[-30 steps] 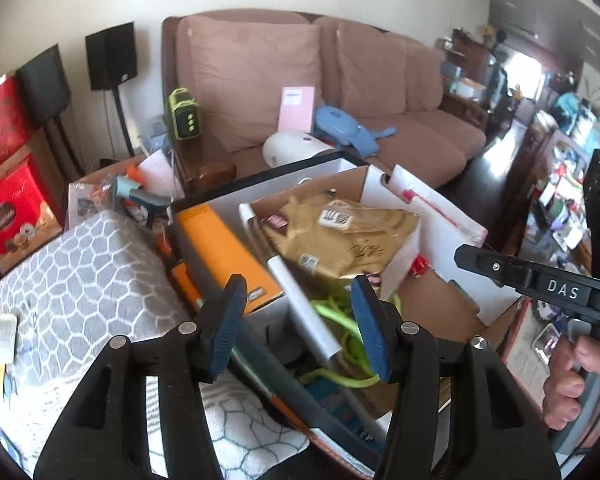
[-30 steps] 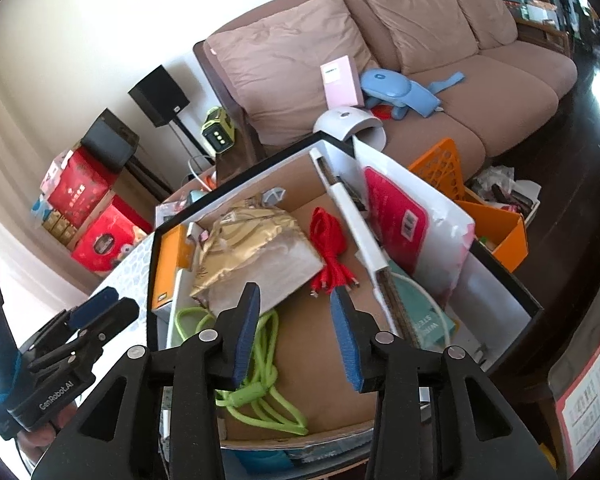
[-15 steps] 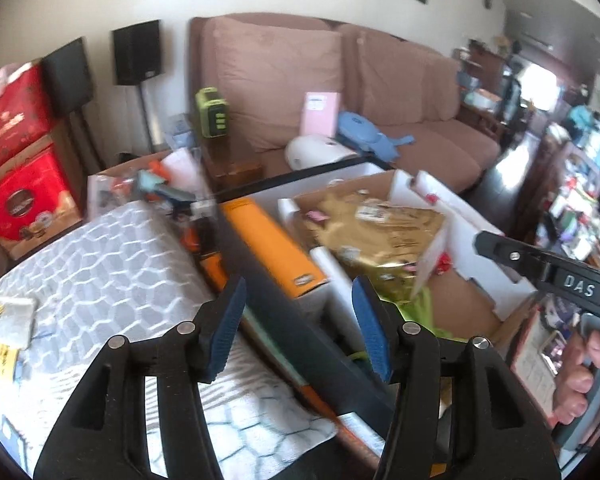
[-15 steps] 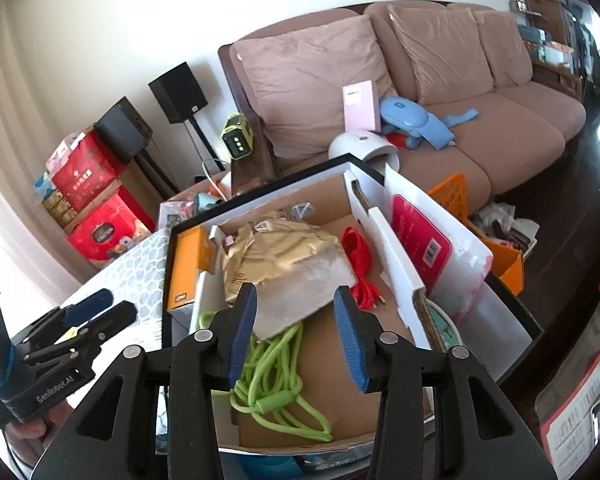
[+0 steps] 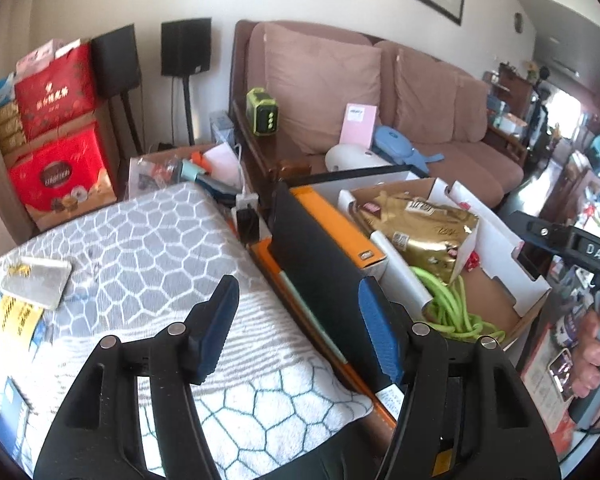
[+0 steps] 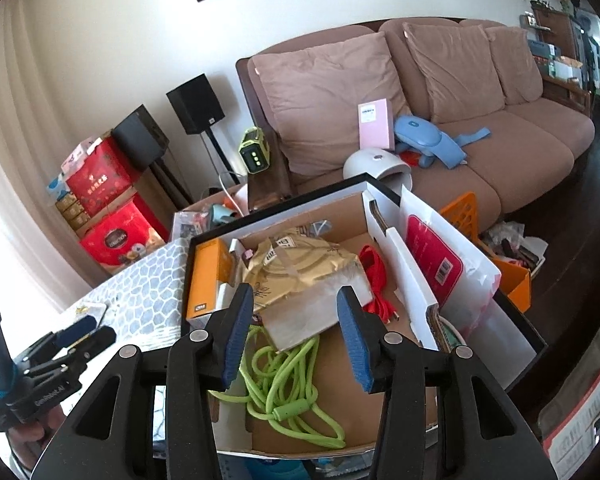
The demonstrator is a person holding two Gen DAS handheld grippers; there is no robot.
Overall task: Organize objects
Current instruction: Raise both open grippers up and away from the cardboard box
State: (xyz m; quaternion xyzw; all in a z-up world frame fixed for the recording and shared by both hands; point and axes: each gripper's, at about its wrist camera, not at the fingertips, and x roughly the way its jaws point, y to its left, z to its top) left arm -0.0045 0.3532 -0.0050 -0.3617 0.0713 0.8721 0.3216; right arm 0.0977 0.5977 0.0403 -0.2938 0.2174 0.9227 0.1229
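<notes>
- Your left gripper [image 5: 296, 328] hung over the patterned towel [image 5: 148, 248], beside the black box wall [image 5: 316, 264]. Jaws had just been opening, about half spread, nothing between them.
- Your right gripper [image 6: 294, 336] hovered above the cardboard box [image 6: 380, 380], over the gold bag [image 6: 300, 268] and green cord [image 6: 284, 384]. Its jaws had also just been opening, empty.
- My read: you were lining up a pick, no contact yet.
- The bag lay on the cord's far end, so pulling the cord first would likely drag it.
- The red cable [image 6: 374, 280] sat just beside the bag; you should have kept it clear of the pads.
- The orange box [image 6: 206, 276] stood against the left wall, tight for fingers.
</notes>
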